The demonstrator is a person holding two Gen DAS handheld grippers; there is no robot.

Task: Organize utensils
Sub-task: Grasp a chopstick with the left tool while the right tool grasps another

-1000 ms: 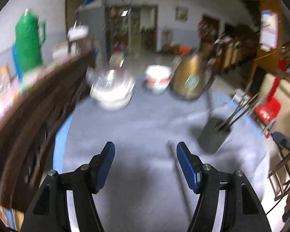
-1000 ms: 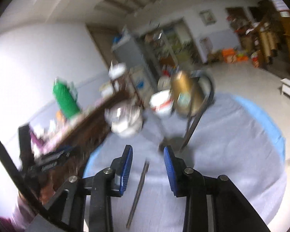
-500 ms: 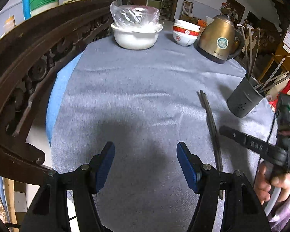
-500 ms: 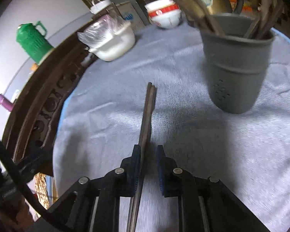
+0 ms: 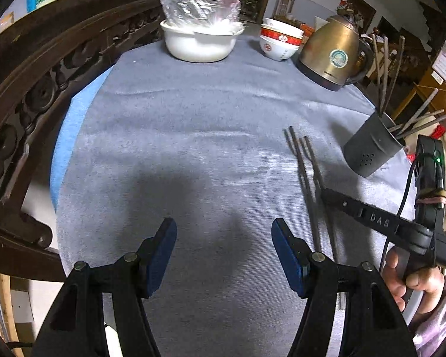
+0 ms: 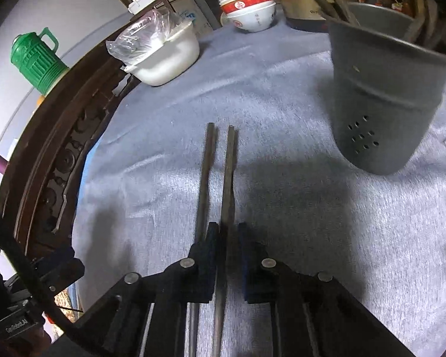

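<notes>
The left gripper [image 5: 224,255] is hovering wide open and empty over bare cloth [image 5: 178,125], taking no part. To its right, two chopsticks [image 6: 220,178] are lying side by side on the cloth, and the right gripper [image 6: 226,255] is closing around the right-hand one; the left-hand one is lying just outside its left finger. The jaws are nearly shut, though whether they are already pinching is hard to tell. So the pick-up step seems to be in hand. Next, the stick likely needs lifting, tipping upright and dropping into the holder [image 6: 383,113], standing near on the right with other sticks inside.
</notes>
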